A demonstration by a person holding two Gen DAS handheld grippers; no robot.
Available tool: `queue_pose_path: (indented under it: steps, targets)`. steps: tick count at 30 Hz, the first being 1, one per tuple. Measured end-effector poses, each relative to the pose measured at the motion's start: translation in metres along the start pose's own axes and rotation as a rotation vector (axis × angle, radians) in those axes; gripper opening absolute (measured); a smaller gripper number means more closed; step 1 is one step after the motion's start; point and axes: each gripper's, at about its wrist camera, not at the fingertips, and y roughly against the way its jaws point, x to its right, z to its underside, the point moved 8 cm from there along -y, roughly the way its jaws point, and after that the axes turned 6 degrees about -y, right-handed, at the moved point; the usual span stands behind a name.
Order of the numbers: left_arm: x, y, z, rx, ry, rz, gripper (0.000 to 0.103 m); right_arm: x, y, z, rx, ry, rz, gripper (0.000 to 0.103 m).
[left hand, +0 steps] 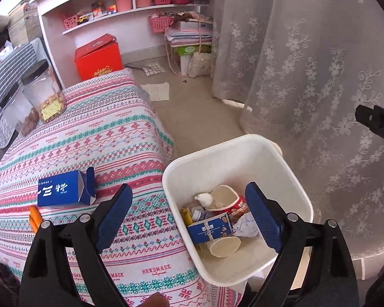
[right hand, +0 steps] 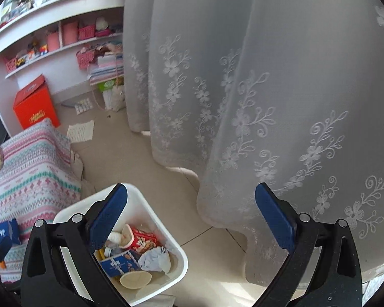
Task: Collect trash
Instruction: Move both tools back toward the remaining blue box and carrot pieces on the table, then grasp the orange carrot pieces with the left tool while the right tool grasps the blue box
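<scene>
The left gripper (left hand: 189, 215) hangs over the near edge of the white bin (left hand: 289, 163), its jaws spread wide with nothing between the blue pads; one pad is over the patterned cloth (left hand: 110, 138), the other over the bin's contents. The right gripper (right hand: 192, 217) is also wide and empty, one finger above the bin's rim and the other out over the floor tiles (right hand: 130, 158) in front of the curtain (right hand: 268, 89). The bin stands on the floor just beside the cloth-covered surface and already holds a red cup (left hand: 239, 204), a small blue box (left hand: 210, 229), crumpled paper (left hand: 245, 226) and a pale lid (left hand: 224, 247). The likely trouble, as I judge it, is a knock: a finger dipping lower could catch the rim and tip the light bin. Further off, a blue carton (left hand: 64, 192) lies on the cloth, seemingly still to collect. With the jaws spread this wide, a reach for it could shove it aside or snag the cloth, and beyond it two jars (left hand: 43, 94) stand where a careless sweep might reach.
</scene>
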Motion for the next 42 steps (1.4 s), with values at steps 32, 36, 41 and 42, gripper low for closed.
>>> queue_pose_path:
  steps: [32,36,41,42]
  targets:
    - [-0.264,-0.033,0.118,-0.262,0.374,-0.288,0.086,-0.285,0.037,0.067,-0.103,0.499,-0.394,0.096]
    - [-0.275,-0.051,0.136,-0.323,0.416,-0.236,0.069,-0.314,0.036,0.084,-0.127,0.618,-0.442,0.096]
    - [-0.279,-0.051,0.134,-0.292,0.379,-0.166,0.033,-0.352,0.038,0.117,-0.135,0.838,-0.517,0.096]
    - [-0.281,-0.049,0.134,-0.293,0.378,-0.149,0.027,-0.359,0.039,0.125,-0.145,0.880,-0.535,0.096]
